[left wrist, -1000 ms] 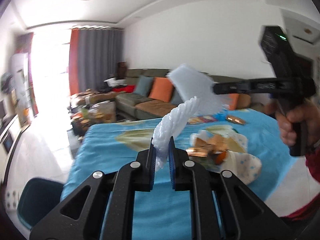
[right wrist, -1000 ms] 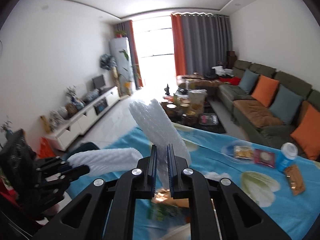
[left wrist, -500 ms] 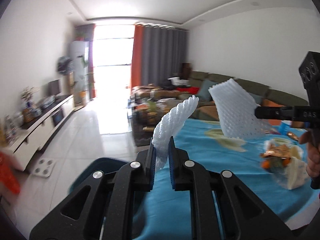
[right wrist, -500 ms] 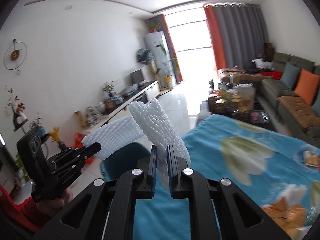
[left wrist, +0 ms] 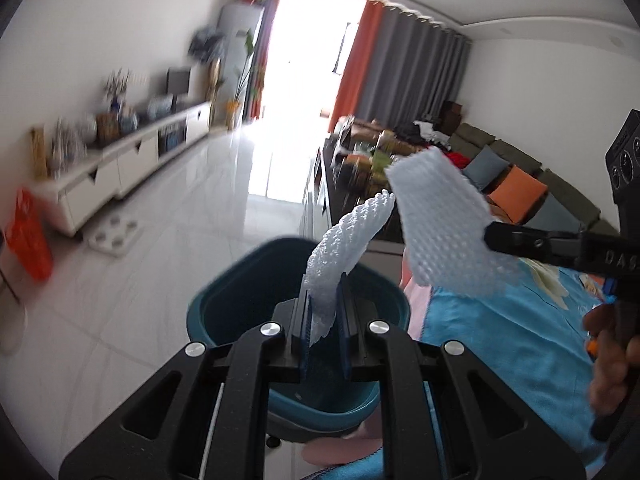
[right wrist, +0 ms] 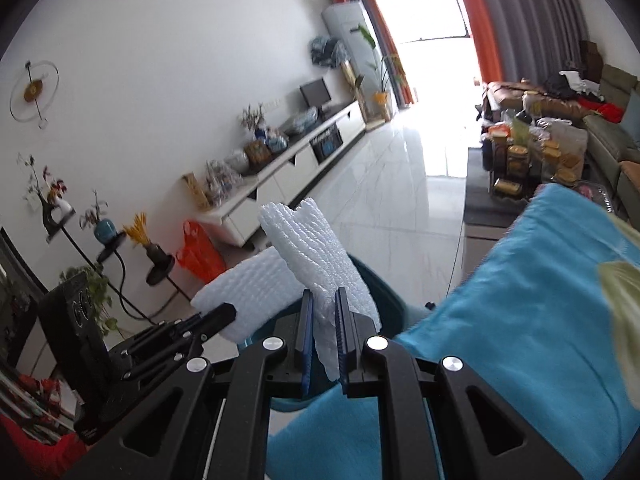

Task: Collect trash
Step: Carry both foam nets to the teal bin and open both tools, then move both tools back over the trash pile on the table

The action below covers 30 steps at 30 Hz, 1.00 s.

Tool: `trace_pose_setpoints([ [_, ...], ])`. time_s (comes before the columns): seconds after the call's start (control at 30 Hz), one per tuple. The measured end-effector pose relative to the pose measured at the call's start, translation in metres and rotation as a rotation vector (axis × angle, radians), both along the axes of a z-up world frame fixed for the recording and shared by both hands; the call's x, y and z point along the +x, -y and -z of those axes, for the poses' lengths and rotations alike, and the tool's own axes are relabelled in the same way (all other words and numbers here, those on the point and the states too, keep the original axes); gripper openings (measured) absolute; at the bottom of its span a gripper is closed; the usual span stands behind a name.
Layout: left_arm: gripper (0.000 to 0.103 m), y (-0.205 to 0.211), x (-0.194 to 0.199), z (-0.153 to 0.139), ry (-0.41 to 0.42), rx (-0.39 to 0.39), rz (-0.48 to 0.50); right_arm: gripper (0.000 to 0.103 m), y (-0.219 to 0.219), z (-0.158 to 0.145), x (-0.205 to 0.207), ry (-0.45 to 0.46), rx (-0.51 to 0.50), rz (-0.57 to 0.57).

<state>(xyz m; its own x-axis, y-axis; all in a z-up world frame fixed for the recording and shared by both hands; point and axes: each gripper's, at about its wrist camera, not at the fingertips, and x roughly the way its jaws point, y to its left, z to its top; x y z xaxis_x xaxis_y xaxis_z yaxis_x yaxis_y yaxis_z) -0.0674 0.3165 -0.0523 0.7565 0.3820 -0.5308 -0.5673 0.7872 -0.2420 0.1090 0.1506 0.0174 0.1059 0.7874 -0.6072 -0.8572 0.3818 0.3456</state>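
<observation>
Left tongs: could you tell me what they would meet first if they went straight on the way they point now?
Probably the open teal bin just ahead and below; the left tongs hold a white foam net over it, though depth is unclear.

A white TV cabinet (right wrist: 304,168) lines the wall, an orange bag (left wrist: 28,236) beside it, sofa (left wrist: 532,172) opposite.

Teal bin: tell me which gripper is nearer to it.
Left. The left gripper hangs right over the teal bin with its foam net; the right gripper holds its foam beside the rim, by the tablecloth.
</observation>
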Motion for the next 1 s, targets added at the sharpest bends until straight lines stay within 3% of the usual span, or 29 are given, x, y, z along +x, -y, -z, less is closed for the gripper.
trace_pose_setpoints([
  [0.23, 0.013, -0.021, 0.021, 0.044, -0.067, -0.088, -0.02, 0.011, -0.042, 0.026, -0.002, -0.044, -0.099, -0.026],
  [0.43, 0.013, -0.014, 0.056, 0.069, -0.117, -0.094, -0.017, 0.015, -0.069, 0.044, -0.006, -0.068, -0.169, -0.051],
  [0.53, 0.025, -0.007, 0.077, 0.075, -0.136, -0.08, -0.019, 0.015, -0.072, 0.047, -0.008, -0.07, -0.181, -0.055],
  [0.6, 0.035, -0.006, 0.083, 0.08, -0.146, -0.074, -0.023, 0.026, -0.075, 0.05, -0.009, -0.082, -0.191, -0.062],
  [0.7, 0.046, 0.01, 0.087, 0.073, -0.157, -0.048, -0.046, 0.033, -0.076, 0.051, -0.01, -0.09, -0.192, -0.059],
  [0.83, 0.054, 0.005, 0.084, 0.069, -0.156, -0.021, -0.069, 0.042, -0.072, 0.052, -0.005, -0.111, -0.18, -0.047],
  [1.0, 0.063, 0.003, 0.07, 0.056, -0.141, 0.008, -0.095, 0.044, -0.064, 0.046, 0.0, -0.109, -0.161, -0.033],
])
